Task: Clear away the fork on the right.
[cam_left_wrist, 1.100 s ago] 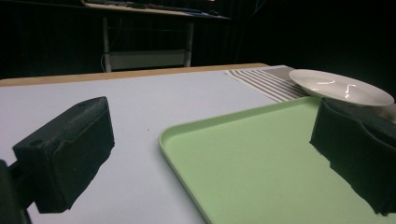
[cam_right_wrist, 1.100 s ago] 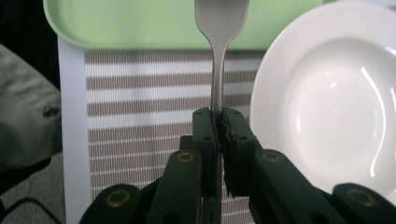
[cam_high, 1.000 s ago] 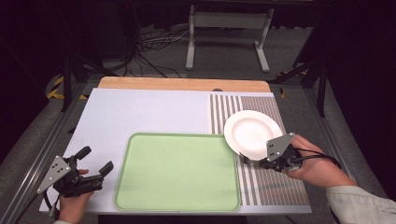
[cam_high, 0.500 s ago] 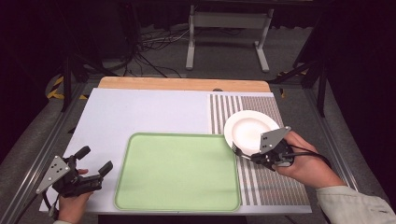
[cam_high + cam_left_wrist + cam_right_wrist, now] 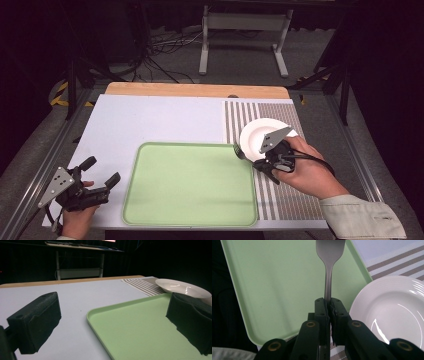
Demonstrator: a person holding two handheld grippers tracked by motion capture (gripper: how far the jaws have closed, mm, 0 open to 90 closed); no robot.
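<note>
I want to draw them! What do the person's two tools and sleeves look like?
Both tools, the left tool and the right tool, are black with chunky foam-like jaws. Each carries a grey three-cornered plate with small holes and trails a black cable. Brass-coloured rivets dot the right one. The right sleeve is pale beige.

striped mat [image 5: 285, 200] right | wooden strip [image 5: 195, 90] far edge | metal stand [image 5: 245, 35] behind

Plate [image 5: 262, 137] right of tray [image 5: 190, 182]

Black right gripper [image 5: 239, 151] topped by grey three-cornered plate, black cable trailed toward five o'clock, pale buttoned sleeve [image 5: 361, 220] worn, brass-coloured screws set in jaws' arms.
</note>
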